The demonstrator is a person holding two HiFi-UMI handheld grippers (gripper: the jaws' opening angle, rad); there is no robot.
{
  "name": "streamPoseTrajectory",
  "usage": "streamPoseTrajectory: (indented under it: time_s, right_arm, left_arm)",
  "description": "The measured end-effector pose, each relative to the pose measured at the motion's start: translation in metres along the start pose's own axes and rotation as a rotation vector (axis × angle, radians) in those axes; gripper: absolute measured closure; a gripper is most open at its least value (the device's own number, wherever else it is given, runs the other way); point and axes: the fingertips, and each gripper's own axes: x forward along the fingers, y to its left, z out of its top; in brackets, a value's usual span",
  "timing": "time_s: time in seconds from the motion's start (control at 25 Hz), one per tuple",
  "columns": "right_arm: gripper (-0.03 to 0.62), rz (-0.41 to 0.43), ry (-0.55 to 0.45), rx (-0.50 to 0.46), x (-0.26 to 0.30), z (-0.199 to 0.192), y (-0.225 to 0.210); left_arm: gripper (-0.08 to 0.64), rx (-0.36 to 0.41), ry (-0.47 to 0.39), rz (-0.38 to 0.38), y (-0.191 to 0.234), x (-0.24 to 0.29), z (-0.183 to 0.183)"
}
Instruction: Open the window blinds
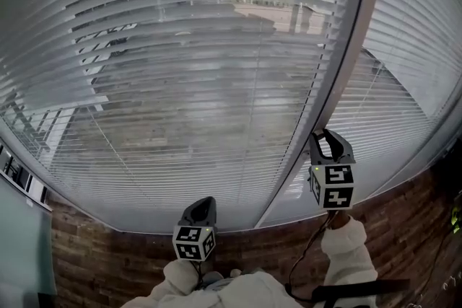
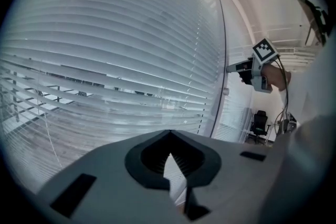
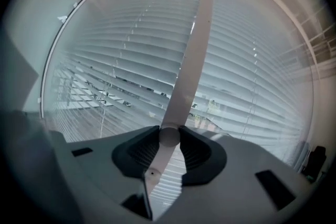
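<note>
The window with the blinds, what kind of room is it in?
Probably an office, though I can't be sure: long slatted blinds covering big windows, and a black desk chair further along.

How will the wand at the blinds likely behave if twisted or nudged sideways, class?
The wand looks straight and rigid, so it would probably turn as one piece, not flop. Its lower end hangs free, so a sideways push would likely swing it. Its smooth round surface might slip between the right gripper's fingers unless they press firmly.
</note>
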Motion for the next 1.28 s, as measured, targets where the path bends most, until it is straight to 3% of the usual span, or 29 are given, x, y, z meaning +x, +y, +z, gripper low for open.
streamPoseTrajectory:
  time_s: [0.24,0.48,1.28]
  right_arm:
    - [0.462,0.01,-0.007,-0.103,-0.0008,0.0087,-0.0006]
    - [0.462,-0.024,0.022,-0.278,0.001,0.0077,-0.0007]
    - [0.462,-0.051,0.012,-0.565,0.0011,0.0069,0.0036]
  left_arm:
    - [0.56,0.002,0.002,0.011,-0.0017,-0.0034,0.0063]
    - [0.56,0.004,0.003,0.027,0.0,-0.0025,0.0067]
    - [0.56,-0.007,0.015,0.046,0.0018,-0.0043,0.0002]
